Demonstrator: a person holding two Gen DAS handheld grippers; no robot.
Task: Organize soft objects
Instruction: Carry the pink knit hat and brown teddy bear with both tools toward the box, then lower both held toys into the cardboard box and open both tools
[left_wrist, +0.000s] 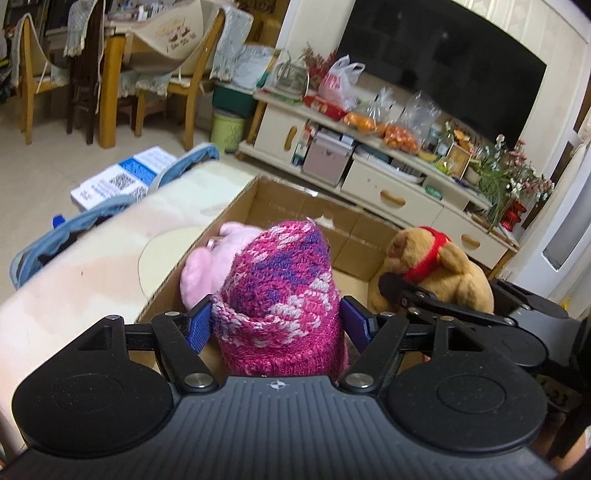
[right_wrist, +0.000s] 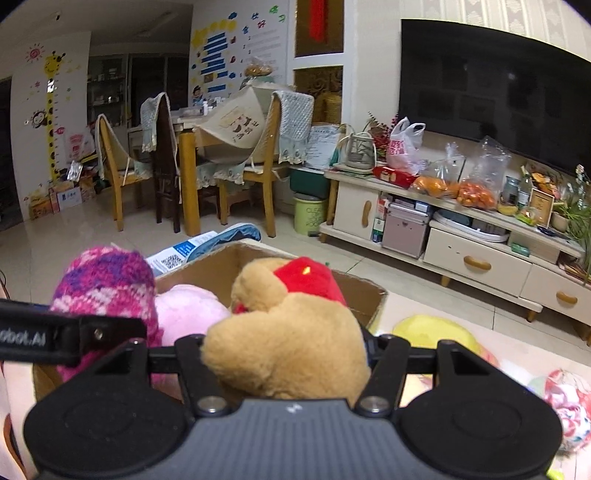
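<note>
- Left gripper (left_wrist: 275, 325): the blue fingers (left_wrist: 199, 326) are seen pressed against both sides of a pink-and-purple knitted hat (left_wrist: 277, 295); the hat is pinched at its ribbed cuff, crown pointing away from the camera.
- The held hat is positioned above the near edge of an open cardboard box (left_wrist: 295, 210).
- Right gripper (right_wrist: 286, 350): the fingers are largely hidden by a tan plush bear (right_wrist: 288, 332) with a red scarf; the bear's body is clamped between them, so a pinch on the bear is recorded.
- In the left wrist view the bear is seen over the box's right near corner, with the right gripper's black arm beneath it.
- Inside the box, a pale pink plush toy (left_wrist: 207, 266) is noted against the left wall, just beyond the hat; bare cardboard floor is visible between it and the bear.
- The box is carried by a cream counter (left_wrist: 92, 266), set toward its far edge.
- On the counter right of the box, a yellow soft item (right_wrist: 432, 330) and a red-and-white patterned soft item (right_wrist: 569, 406) are seen lying apart from each other.
- A blue fabric piece (left_wrist: 44, 240) is draped over the counter's left edge.
- Beyond the counter: a TV cabinet (left_wrist: 391, 192) and dining chairs.
</note>
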